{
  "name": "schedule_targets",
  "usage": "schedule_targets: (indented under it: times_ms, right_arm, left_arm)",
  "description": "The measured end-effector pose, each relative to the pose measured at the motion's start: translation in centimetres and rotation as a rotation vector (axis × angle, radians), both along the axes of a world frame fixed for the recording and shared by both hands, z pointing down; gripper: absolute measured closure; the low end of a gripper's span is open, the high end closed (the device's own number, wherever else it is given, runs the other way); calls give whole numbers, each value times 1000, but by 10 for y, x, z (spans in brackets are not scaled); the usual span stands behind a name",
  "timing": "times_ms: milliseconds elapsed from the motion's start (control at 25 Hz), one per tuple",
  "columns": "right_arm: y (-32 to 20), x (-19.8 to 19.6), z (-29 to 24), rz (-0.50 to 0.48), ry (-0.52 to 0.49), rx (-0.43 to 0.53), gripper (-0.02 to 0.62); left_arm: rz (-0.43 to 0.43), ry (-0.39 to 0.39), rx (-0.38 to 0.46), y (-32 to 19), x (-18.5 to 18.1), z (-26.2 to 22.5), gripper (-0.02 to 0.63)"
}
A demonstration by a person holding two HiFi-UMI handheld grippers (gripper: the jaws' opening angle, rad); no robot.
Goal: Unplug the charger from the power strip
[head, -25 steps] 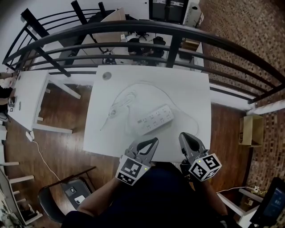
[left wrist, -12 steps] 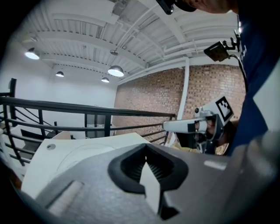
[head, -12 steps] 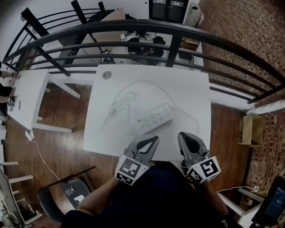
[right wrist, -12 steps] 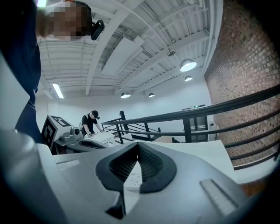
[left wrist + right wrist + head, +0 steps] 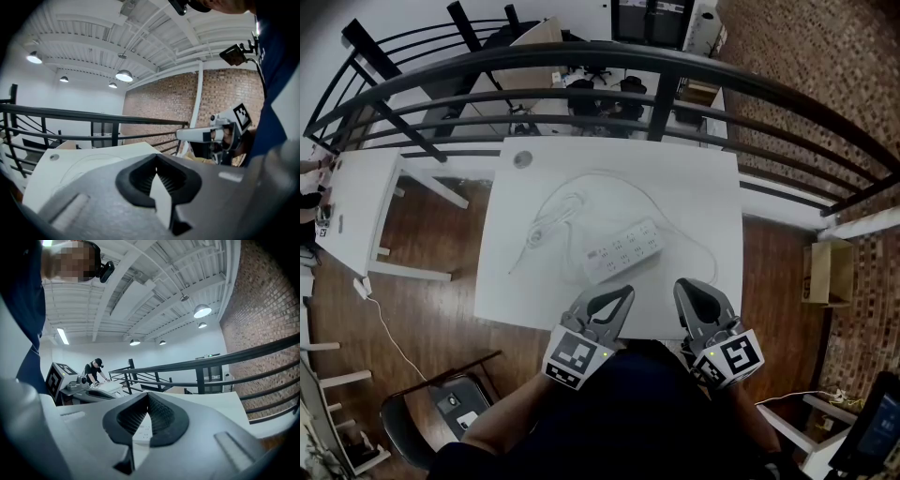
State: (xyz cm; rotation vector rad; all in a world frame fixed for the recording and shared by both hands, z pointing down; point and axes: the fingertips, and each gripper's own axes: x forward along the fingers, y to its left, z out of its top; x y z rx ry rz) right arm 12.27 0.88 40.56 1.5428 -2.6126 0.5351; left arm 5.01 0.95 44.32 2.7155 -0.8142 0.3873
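Charger (image 5: 540, 232), as best I can make it out, is the small white piece with a thin cable lying on the white table (image 5: 703, 187), near the power strip (image 5: 623, 251) on its left and apart from it. Both sit well ahead of my fingertips. My left gripper (image 5: 622, 295) and right gripper (image 5: 684, 286) hover side by side over the table's near edge with the strip beyond and between them, and both pairs of jaws are pressed together with nothing in them.
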Motion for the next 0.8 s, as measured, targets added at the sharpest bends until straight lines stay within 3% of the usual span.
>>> schedule_targets:
  times_ms: [800]
  right_arm:
    - [-1, 2, 7, 1, -6, -23, 584]
  left_arm:
    - [-10, -6, -12, -2, 1, 6, 600]
